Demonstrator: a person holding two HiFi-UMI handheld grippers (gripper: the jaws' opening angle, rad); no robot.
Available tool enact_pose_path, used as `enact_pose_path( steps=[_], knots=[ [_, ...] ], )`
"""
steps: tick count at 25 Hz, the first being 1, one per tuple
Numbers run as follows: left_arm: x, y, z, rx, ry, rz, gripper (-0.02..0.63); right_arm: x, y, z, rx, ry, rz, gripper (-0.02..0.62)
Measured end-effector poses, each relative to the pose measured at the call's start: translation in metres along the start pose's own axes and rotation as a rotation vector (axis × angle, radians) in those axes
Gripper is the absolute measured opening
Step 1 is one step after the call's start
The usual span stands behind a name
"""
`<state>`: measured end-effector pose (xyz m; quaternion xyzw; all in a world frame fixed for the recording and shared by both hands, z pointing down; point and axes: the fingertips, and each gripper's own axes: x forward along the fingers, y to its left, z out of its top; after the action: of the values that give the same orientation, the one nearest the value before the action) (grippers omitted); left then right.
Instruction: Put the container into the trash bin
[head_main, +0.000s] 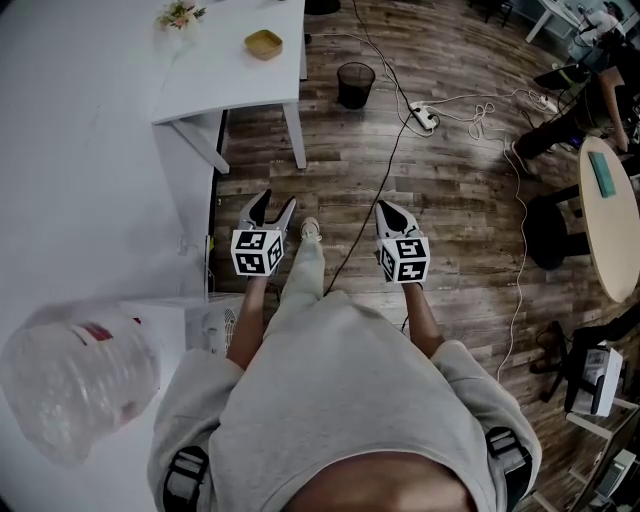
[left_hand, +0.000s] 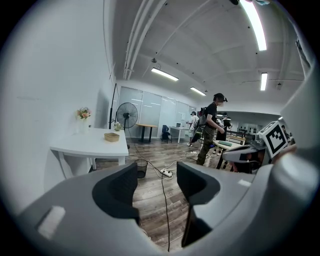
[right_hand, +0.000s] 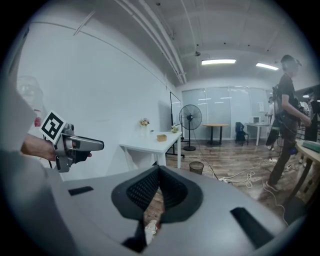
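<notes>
**Status: approach stage, container not yet collected**

1. Tool state. My left gripper (head_main: 277, 203) has its jaws standing wide apart, with only floor showing between them. My right gripper (head_main: 385, 207) has its jaws closed tip to tip on nothing. Neither tool carries a load.

2. Target location. The small tan round container (head_main: 264, 44) rests on the white rectangular table (head_main: 238, 85), near its far end. It lies at 11 o'clock from both grippers and well apart from them.

3. Destination. The black round mesh trash bin (head_main: 355, 84) stands on the wood-plank floor (head_main: 450, 200) at 12 o'clock, near the table's corner and at 4 o'clock from the container.

4. Progress. In my judgement no step of the task is complete. What remains is to reach the table, close one gripper on the container, carry it the short way to the bin, and release it over the opening.
</notes>
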<state>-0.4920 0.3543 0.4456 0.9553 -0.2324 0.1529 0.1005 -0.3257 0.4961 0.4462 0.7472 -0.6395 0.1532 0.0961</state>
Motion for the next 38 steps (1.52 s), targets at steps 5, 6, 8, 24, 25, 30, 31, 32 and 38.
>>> enact_pose_path(
  steps=[5, 6, 8, 24, 25, 30, 31, 32, 38],
  knots=[
    [0.021, 0.01, 0.002, -0.003, 0.002, -0.004, 0.252, 0.02, -0.008, 0.002, -0.008, 0.011, 0.002, 0.014],
    [0.026, 0.012, 0.003, -0.005, 0.003, -0.005, 0.252, 0.024, -0.01, 0.003, -0.01, 0.014, 0.002, 0.014],
    [0.036, 0.018, 0.004, -0.008, 0.006, -0.006, 0.252, 0.035, -0.015, 0.005, -0.012, 0.017, 0.002, 0.014],
    [0.172, 0.094, 0.045, -0.046, 0.025, -0.043, 0.252, 0.164, -0.078, 0.045, -0.007, 0.058, -0.038, 0.014],
    [0.181, 0.1, 0.05, -0.046, 0.025, -0.045, 0.252, 0.173, -0.083, 0.05, -0.007, 0.06, -0.039, 0.014],
    [0.225, 0.13, 0.075, -0.066, 0.025, -0.043, 0.252, 0.223, -0.102, 0.074, -0.01, 0.067, -0.036, 0.014],
    [0.234, 0.136, 0.08, -0.071, 0.022, -0.044, 0.252, 0.233, -0.105, 0.078, -0.013, 0.067, -0.035, 0.014],
    [0.243, 0.141, 0.086, -0.072, 0.02, -0.046, 0.252, 0.242, -0.109, 0.084, -0.014, 0.066, -0.036, 0.014],
    [0.296, 0.169, 0.114, -0.06, 0.02, -0.065, 0.252, 0.291, -0.134, 0.112, -0.014, 0.055, -0.058, 0.014]
  ],
)
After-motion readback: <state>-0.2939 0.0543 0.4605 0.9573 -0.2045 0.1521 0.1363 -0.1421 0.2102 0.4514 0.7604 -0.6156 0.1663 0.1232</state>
